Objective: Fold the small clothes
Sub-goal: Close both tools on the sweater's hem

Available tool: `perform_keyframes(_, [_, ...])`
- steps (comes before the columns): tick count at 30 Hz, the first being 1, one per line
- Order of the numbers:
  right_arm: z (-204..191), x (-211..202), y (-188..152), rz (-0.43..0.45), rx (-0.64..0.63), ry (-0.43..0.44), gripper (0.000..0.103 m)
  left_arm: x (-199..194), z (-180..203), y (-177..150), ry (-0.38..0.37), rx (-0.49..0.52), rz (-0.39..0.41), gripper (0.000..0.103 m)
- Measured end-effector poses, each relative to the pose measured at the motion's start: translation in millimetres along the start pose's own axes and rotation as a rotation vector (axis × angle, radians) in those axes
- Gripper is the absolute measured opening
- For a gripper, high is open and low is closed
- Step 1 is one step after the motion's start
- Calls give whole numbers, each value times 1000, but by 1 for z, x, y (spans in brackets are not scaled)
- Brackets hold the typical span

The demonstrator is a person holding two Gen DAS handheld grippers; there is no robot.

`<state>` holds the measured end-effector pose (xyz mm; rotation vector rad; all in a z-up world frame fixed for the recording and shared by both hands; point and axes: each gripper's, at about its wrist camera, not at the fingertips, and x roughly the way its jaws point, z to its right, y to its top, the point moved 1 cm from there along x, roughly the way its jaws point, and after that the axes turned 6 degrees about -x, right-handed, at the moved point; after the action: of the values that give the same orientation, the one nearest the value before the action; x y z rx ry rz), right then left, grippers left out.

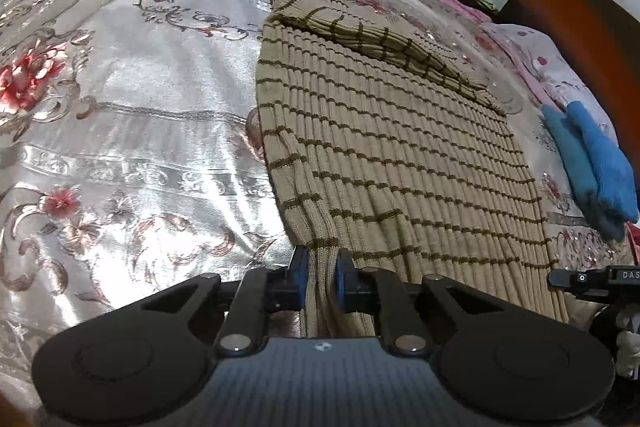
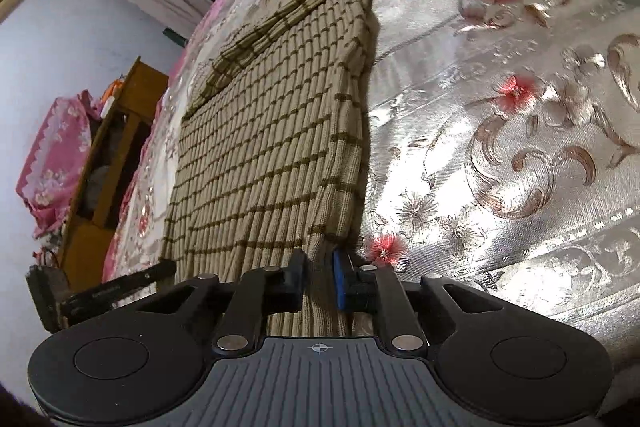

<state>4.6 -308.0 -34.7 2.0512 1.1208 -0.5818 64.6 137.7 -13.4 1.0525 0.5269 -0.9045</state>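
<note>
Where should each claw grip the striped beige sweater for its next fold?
At the near hem corners, from the near edge, as now: the left claw and right claw pinch the sweater there. It lies flat, one sleeve already folded across the far end.

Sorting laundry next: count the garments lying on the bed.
2. The striped beige sweater lies mid-bed, its near hem gripped by both tools; a blue garment lies at its right. Others may be outside view.
</note>
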Motion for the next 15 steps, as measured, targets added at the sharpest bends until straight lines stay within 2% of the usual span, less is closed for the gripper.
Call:
perform_keyframes(10, [-1, 3, 1, -3, -3, 29, 16, 6, 0, 2, -15, -3, -18, 21])
perform_keyframes(15, [0, 3, 2, -12, -14, 34, 18, 10, 2, 4, -32, -2, -27, 31])
